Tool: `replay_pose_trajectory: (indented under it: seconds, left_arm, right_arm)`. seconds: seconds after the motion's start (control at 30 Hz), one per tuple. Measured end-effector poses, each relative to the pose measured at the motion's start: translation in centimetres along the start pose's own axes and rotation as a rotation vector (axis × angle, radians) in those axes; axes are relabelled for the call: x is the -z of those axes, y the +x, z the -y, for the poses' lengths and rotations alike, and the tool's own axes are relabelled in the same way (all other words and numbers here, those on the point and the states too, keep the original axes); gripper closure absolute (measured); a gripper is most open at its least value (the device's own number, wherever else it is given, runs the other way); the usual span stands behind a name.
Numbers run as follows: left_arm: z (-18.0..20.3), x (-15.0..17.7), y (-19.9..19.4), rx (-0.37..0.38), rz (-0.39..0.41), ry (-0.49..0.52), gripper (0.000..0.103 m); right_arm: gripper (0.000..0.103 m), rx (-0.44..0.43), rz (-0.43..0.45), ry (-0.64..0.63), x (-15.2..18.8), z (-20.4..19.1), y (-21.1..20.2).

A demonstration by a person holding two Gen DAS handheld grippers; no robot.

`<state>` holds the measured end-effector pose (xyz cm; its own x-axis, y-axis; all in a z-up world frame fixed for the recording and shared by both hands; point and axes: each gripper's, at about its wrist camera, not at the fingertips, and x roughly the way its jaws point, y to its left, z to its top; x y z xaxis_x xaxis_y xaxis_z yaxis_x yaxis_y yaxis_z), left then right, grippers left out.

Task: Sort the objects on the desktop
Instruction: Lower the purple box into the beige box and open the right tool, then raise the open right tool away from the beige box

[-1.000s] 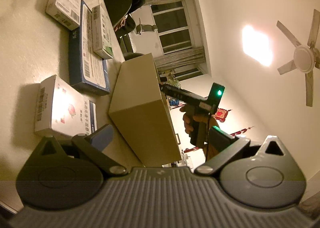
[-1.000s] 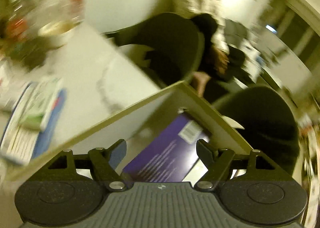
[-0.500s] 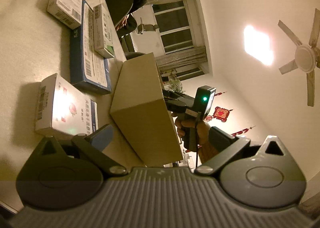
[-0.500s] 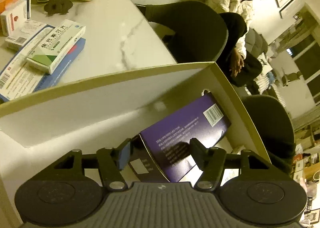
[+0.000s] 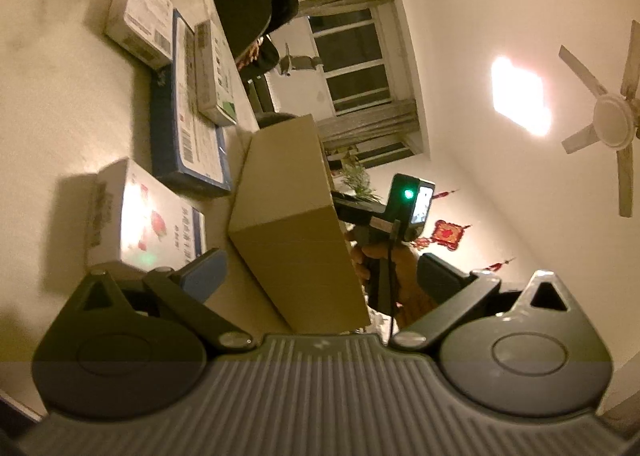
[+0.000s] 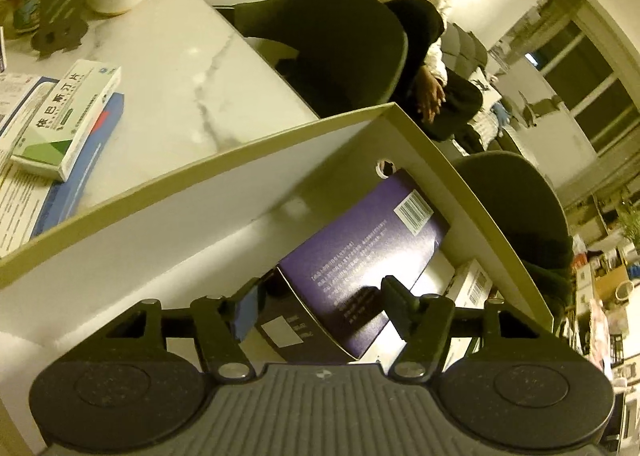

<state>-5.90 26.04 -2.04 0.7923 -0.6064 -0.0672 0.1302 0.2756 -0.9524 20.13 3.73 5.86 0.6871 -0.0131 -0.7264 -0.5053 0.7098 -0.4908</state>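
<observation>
Right wrist view: right tool (image 6: 320, 310) sits low center inside the cardboard box (image 6: 240, 191), fingers partly spread around the purple box (image 6: 360, 260), maybe not quite touching it. Left tool (image 5: 320, 276) is wide open, empty, over the counter (image 5: 52, 95).

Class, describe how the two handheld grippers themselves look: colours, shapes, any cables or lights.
The left gripper and right gripper both have dark grey ribbed bodies, round side discs and black linkage arms; one pad on each is blue. Seen from outside, the right unit shows a green light and a black cable.
</observation>
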Motion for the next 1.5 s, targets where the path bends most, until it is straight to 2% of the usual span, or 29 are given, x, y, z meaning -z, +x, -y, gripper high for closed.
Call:
replay_pose_trajectory:
  seconds: [0.17,0.3,0.5,0.57,0.6,0.93,1.07,1.27,1.5]
  left_arm:
    - [0.5,-0.3,-0.6,-0.084,0.029,0.045,0.000]
    - [1.2,-0.5,-1.0,-0.188,0.058,0.106,0.000]
    - [2.2,-0.7,-1.5,-0.350,0.121,0.199,0.000]
    - [2.2,-0.8,-1.5,-0.393,0.127,0.220,0.000]
    - [2.1,-0.9,-1.6,-0.414,0.131,0.230,0.000]
    - [2.3,-0.4,-1.0,-0.594,0.128,0.301,0.000]
    - [2.3,-0.4,-0.5,-0.641,0.112,0.333,0.000]
    - [2.5,-0.3,0.5,-0.681,0.088,0.351,0.000]
    - [3.0,-0.4,2.3,-0.739,0.048,0.379,0.000]
  right_arm:
    - [0.035,0.005,0.015,0.041,0.5,0.2,-0.3]
    - [0.032,-0.009,0.038,0.122,1.2,1.2,-1.3]
    - [0.028,-0.043,0.121,0.236,3.0,2.7,-4.5]
    - [0.019,-0.064,0.155,0.279,3.9,3.2,-5.7]
    - [0.018,-0.074,0.171,0.301,4.3,3.4,-6.3]
    - [0.015,-0.158,0.315,0.431,8.8,3.8,-11.8]
    - [0.007,-0.194,0.377,0.479,10.8,2.7,-13.7]
    - [0.006,-0.249,0.426,0.541,13.8,1.3,-15.3]
    - [0.005,-0.215,0.471,0.630,17.1,-0.1,-16.5]
